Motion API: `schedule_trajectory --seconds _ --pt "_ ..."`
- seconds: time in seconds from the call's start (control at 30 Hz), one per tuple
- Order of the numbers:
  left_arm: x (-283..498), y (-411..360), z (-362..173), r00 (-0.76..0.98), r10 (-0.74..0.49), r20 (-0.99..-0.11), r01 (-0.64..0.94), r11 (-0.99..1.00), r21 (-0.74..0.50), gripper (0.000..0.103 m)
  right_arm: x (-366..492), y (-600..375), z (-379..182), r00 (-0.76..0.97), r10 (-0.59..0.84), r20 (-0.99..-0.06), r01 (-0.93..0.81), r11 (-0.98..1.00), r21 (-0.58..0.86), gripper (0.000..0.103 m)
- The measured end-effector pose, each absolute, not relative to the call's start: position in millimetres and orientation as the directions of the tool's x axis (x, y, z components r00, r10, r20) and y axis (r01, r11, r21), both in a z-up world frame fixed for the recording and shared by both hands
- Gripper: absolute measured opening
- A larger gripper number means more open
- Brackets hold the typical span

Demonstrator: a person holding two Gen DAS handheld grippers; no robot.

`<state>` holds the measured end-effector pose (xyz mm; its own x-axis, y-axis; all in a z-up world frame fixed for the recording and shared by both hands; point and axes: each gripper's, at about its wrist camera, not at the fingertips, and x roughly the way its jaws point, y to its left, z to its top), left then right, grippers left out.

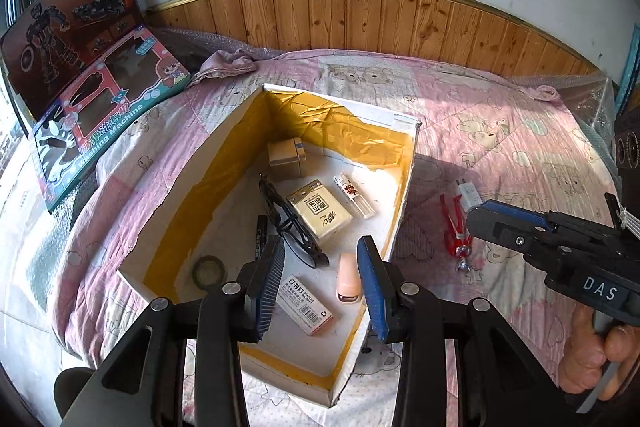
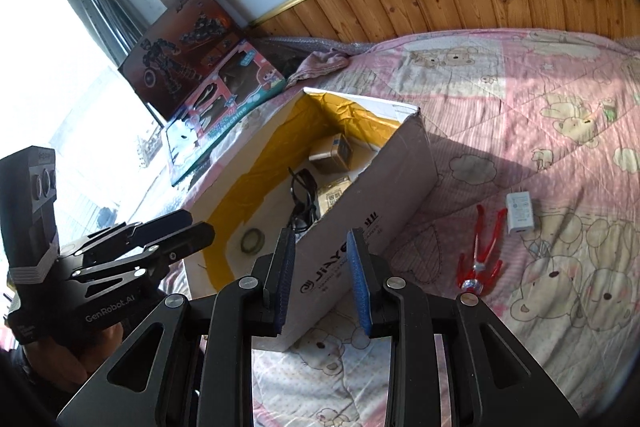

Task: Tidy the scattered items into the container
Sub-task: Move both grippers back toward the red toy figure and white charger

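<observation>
A white cardboard box (image 1: pixel 200 179) lined with yellow tape sits on the bed. It holds black glasses (image 1: pixel 288 223), a yellow pack (image 1: pixel 320 211), a staple box (image 1: pixel 306 305), a pink stamp-like piece (image 1: pixel 347 279), a tape roll (image 1: pixel 209 269) and a small carton (image 1: pixel 285 157). My left gripper (image 1: pixel 320 245) hangs open over the box's near end, holding nothing. Right of the box (image 2: pixel 380 211), on the quilt, lie a red toy figure (image 2: pixel 482 251) and a white charger (image 2: pixel 520 213). My right gripper (image 2: pixel 320 239) is open and empty, facing the box's outer wall, with the figure to its right.
Two toy boxes (image 1: pixel 80 67) lean at the bed's far left by a bright window. A wood-panelled wall (image 1: pixel 360 15) runs behind the pink quilt (image 1: pixel 520 147). A bunched cloth (image 1: pixel 228 65) lies beyond the box. A hand (image 1: pixel 600 359) grips the right gripper's handle.
</observation>
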<state>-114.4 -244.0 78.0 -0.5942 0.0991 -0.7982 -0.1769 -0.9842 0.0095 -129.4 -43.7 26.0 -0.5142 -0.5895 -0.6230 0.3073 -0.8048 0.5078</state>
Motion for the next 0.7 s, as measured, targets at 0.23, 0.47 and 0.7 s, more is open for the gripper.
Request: schedule_trajectory --seconds 0.23,0.47,0.7 --pt "-84.9 -206.9 76.5 -0.592 0.163 -0.79 -0.236 -0.971 -0.023 0.04 -123.3 28.8 7.2 -0.577 -0.416 -0.702 0.083 -0.886 0.457 0.03" --pt "-79.1 -149.1 37.8 -0.52 0.202 -0.83 -0.299 -0.953 -0.045 0.04 -120.8 66.0 -20.7 -0.555 -0.334 -0.762 0.014 -0.919 0.393 0.032" --pt "-117.3 -102.6 -13.8 -0.429 0.274 -0.861 -0.307 -0.94 -0.147 0.044 -156.2 63.2 -51.9 -0.512 -0.319 -0.798 0.092 -0.943 0.318 0.04"
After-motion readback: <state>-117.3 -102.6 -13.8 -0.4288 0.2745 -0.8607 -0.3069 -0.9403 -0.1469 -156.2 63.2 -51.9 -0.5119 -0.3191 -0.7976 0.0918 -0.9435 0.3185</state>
